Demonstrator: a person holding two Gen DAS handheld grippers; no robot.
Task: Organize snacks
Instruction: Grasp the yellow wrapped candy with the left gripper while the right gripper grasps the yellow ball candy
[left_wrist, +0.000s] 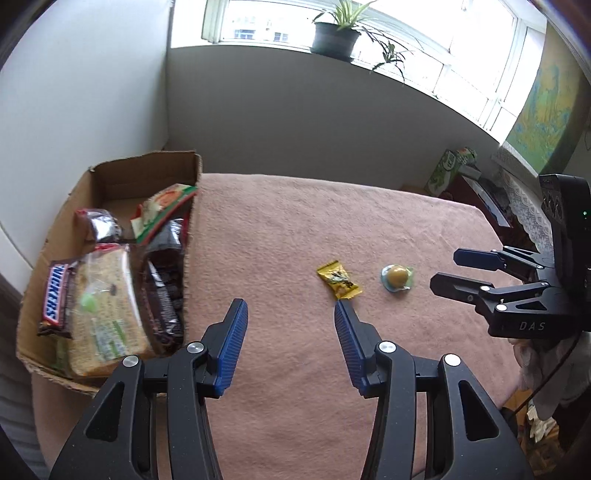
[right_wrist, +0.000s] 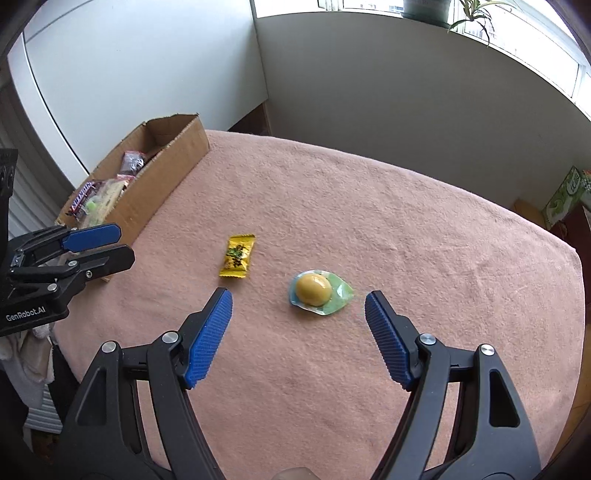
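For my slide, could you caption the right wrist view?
Open right gripper above round yellow snack; yellow candy beside it.

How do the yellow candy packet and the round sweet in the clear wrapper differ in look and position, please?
The yellow candy packet is flat, oblong and opaque with dark print; the round sweet is a domed yellow-brown ball in a clear bluish-green wrapper. The packet lies nearer the cardboard box; the sweet lies in front of the open right gripper. Both rest loose on the pink cloth, outside the box, ungripped.
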